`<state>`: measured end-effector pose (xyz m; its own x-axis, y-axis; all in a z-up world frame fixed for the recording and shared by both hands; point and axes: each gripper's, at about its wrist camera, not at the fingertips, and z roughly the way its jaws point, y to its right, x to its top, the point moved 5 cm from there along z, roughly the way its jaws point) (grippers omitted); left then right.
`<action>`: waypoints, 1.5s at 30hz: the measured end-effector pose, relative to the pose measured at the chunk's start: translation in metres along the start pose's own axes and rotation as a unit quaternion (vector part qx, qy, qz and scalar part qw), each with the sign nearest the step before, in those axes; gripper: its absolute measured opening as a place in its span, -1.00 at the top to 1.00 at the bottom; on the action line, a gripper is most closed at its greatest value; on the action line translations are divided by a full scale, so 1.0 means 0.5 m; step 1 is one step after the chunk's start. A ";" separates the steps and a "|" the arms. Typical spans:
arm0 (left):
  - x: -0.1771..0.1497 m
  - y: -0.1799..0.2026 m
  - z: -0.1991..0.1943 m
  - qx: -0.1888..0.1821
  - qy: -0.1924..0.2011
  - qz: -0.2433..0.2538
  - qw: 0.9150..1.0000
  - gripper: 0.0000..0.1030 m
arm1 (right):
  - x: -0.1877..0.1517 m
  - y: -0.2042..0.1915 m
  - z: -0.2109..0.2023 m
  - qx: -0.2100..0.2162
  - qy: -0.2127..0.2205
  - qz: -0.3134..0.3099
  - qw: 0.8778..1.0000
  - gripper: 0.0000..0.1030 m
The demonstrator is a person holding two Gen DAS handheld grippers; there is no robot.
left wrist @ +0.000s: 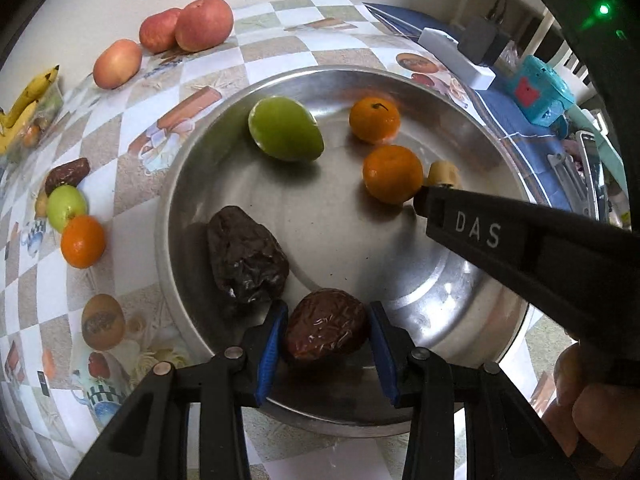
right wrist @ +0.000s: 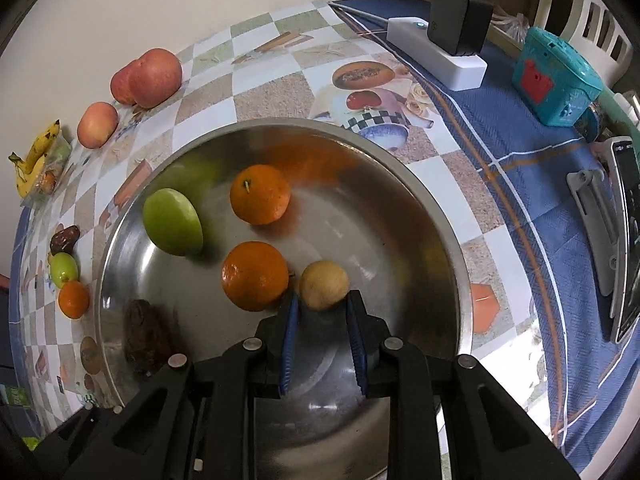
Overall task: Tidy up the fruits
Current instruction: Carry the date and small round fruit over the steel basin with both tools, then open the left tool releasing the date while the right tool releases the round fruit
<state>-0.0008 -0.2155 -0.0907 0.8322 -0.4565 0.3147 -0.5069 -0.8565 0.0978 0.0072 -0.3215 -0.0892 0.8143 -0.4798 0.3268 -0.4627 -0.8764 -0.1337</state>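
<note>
Two hand-held claws work over a steel bowl (left wrist: 176,208) on a checkered worktop (left wrist: 120,152). Nearest in the left wrist view, the left claw (left wrist: 328,334) pinches a reddish-brown date (left wrist: 326,326) between its blue pads, just above the bowl's near side. Beside it, to the left, a darker date (left wrist: 246,256) lies on the bowl floor.

In the right wrist view, the right claw (right wrist: 322,312) has its jaws drawn in on a small tan round fruit (right wrist: 323,285), held at the tips low in the bowl & touching or nearly touching an orange (right wrist: 256,276).

Further in: a second orange (right wrist: 260,194) toward the far side, a green fruit (right wrist: 173,222) at left, both inside the bowl.

Outside the bowl, at left on the worktop: a third orange (left wrist: 83,242), a small green fruit (left wrist: 66,207) & another date (left wrist: 66,176), bunched together. Beyond them, three apples (left wrist: 204,24) in a row near the wall, w/ bananas (left wrist: 28,100) at far left.

At far right on a blue cloth (right wrist: 532,184): a white power strip (right wrist: 436,56) w/ black chargers (right wrist: 460,20) plugged in, & a teal toy (right wrist: 556,80).
</note>
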 end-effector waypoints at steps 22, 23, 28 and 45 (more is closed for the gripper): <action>0.035 -0.055 -0.091 -0.047 0.041 -0.043 0.997 -0.10 | 0.034 -0.016 -0.058 0.003 0.049 0.004 0.999 0.49; 0.040 -0.064 -0.087 -0.044 0.042 -0.050 0.997 -0.10 | 0.033 -0.016 -0.057 0.003 0.047 0.005 0.999 0.49; 0.052 -0.153 -0.104 -0.021 0.061 -0.107 0.992 -0.10 | 0.031 -0.022 -0.053 0.005 0.043 0.003 0.999 0.49; 0.019 -0.418 -0.137 0.080 0.085 -0.276 0.954 -0.76 | 0.012 -0.157 -0.069 0.038 0.054 -0.087 0.994 0.37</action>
<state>0.0976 -0.0241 -0.0434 0.9072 0.1083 0.4064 0.0496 -0.9871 0.1522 0.0362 -0.2541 -0.0443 0.8357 -0.3162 0.4490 -0.2865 -0.9485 -0.1348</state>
